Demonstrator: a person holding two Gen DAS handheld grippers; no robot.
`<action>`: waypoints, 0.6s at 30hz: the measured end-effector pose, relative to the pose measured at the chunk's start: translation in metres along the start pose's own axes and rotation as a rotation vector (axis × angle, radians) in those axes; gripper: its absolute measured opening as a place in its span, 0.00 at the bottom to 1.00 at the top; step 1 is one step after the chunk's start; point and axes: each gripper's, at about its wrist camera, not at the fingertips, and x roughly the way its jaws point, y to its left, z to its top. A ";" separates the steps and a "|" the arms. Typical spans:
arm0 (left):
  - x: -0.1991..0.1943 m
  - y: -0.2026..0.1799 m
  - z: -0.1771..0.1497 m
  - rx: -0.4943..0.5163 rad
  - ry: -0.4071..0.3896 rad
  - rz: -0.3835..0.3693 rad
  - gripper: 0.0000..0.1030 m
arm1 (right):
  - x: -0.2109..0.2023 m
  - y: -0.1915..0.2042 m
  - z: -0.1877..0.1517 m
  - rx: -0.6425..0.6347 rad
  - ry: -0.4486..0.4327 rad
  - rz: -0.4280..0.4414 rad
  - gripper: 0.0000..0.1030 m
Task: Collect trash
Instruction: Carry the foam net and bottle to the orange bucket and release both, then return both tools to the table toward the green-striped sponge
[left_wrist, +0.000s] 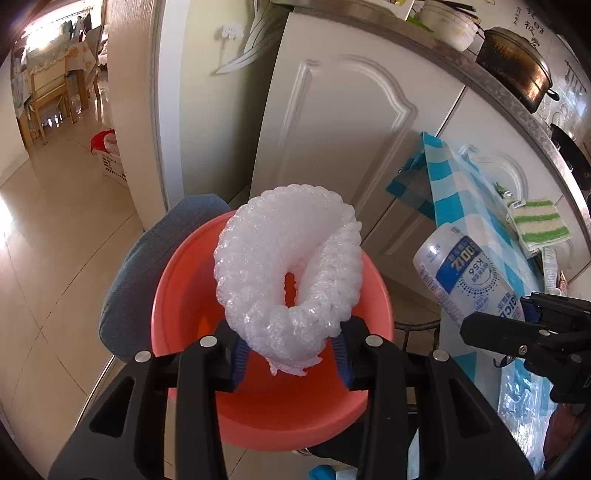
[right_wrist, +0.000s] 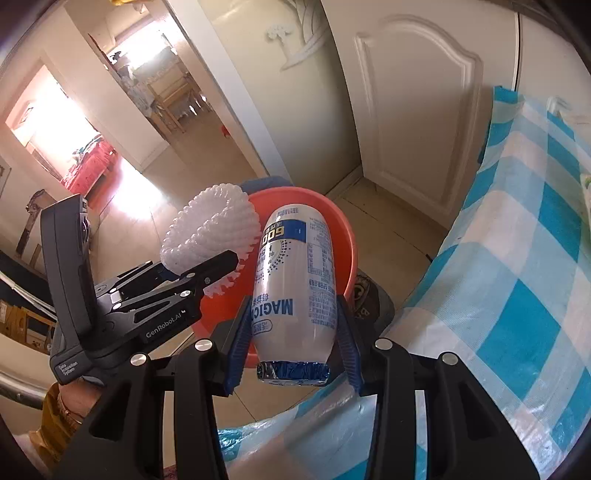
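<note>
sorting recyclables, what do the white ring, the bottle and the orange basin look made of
White ring: likely foam netting, soft, matte; its ribbed mesh bulges.
Bottle: probably glossy plastic with a printed sleeve and a foil seal.
Orange basin: seemingly smooth moulded plastic with faint sheen.

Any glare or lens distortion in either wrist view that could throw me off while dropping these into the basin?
Left wrist view: strong fisheye bending of the cabinet door, dark vignette corners; foam net sharp and evenly lit over the orange basin. Right wrist view: blown-out sunlight through the doorway and on the floor, but the bottle reads crisp.
</note>
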 end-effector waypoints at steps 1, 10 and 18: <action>0.007 -0.001 0.000 -0.003 0.015 0.003 0.38 | 0.007 0.000 0.003 0.004 0.016 0.001 0.43; 0.047 0.004 0.001 -0.044 0.100 0.068 0.58 | 0.027 0.011 0.018 -0.051 0.042 -0.004 0.48; 0.043 0.008 0.004 -0.043 0.089 0.121 0.85 | -0.015 -0.006 0.010 -0.008 -0.092 0.003 0.80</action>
